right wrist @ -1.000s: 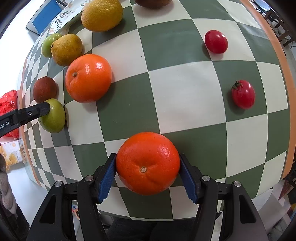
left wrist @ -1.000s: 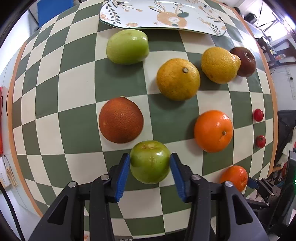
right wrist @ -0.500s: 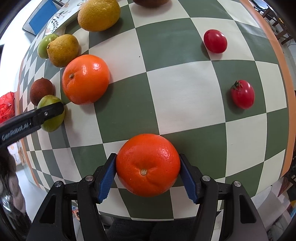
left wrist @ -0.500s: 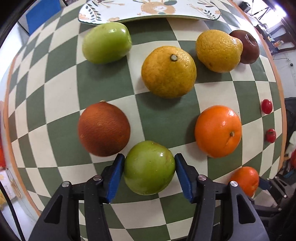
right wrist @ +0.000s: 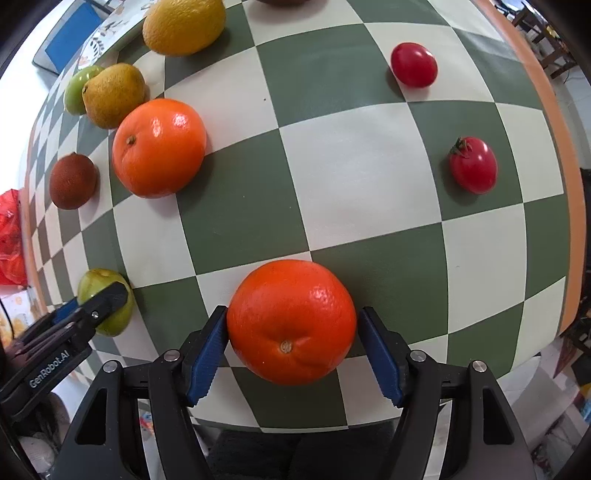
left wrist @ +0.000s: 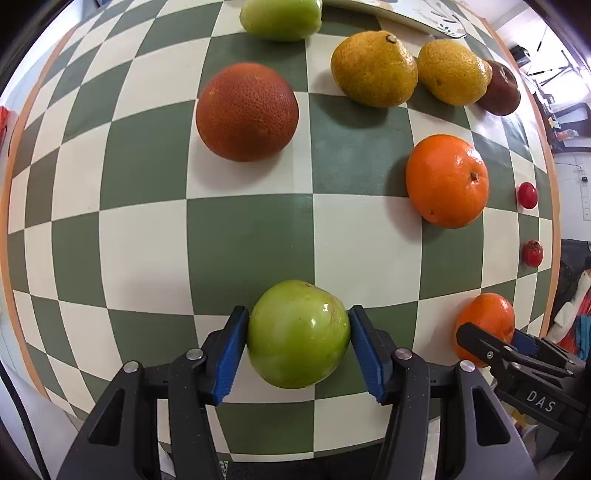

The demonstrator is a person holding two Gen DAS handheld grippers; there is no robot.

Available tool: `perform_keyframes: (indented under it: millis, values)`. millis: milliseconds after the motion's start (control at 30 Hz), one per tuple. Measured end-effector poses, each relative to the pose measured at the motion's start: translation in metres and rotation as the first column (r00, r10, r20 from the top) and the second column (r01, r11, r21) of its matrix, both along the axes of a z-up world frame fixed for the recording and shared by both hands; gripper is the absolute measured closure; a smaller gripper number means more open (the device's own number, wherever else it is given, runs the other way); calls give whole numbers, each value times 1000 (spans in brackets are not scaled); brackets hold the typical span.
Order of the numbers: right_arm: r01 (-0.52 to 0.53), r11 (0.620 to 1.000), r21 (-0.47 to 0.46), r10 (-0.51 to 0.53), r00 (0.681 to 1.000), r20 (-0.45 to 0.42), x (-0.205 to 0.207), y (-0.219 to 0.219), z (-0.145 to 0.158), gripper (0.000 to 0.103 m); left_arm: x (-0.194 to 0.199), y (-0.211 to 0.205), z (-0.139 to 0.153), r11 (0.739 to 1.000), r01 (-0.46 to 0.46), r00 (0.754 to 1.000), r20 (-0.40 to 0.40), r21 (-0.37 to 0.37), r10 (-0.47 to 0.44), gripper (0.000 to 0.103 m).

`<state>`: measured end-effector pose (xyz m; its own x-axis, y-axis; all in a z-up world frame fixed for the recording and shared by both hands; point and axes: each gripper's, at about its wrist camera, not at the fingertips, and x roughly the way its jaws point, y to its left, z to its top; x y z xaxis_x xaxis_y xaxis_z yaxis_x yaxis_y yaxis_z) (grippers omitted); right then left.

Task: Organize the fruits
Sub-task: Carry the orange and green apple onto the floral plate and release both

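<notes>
Near the front edge of the green-and-cream checkered table (left wrist: 240,236), the left gripper (left wrist: 297,345) has its blue jaws pressed against both sides of a green tomato (left wrist: 298,334), pinching it. Off to its right, at the near right corner of that view, the right gripper (right wrist: 291,341) clamps an orange (right wrist: 291,321) between its jaws, the left pad touching the peel and the right pad just at its side. Farther back on the table lie a dark reddish-brown orange (left wrist: 246,111), a second bright orange (left wrist: 447,180), two yellow-green citrus fruits (left wrist: 373,68) side by side, and a dark brown round fruit (left wrist: 500,88) touching the right-hand one. A second green tomato (left wrist: 280,17) sits at the far edge beside a patterned plate (left wrist: 436,18), only part of which shows. Two cherry tomatoes (right wrist: 414,64) lie well apart from the rest along the right side, near the table's orange rim, one with its green stem (right wrist: 460,146) showing.
</notes>
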<state>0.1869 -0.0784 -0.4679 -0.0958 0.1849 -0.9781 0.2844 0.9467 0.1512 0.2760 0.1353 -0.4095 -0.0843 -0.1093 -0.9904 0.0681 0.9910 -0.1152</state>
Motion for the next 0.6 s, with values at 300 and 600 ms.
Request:
perform_keyframes:
  millis: [300, 600]
  values:
    - [19, 999, 29, -20, 999, 43, -14, 8, 25, 36, 17, 37, 14, 998, -22, 999, 33, -52, 23, 50]
    - [-57, 997, 59, 41, 968, 246, 74, -16, 122, 36, 20, -38, 134, 985, -67, 981, 167, -156, 94, 50]
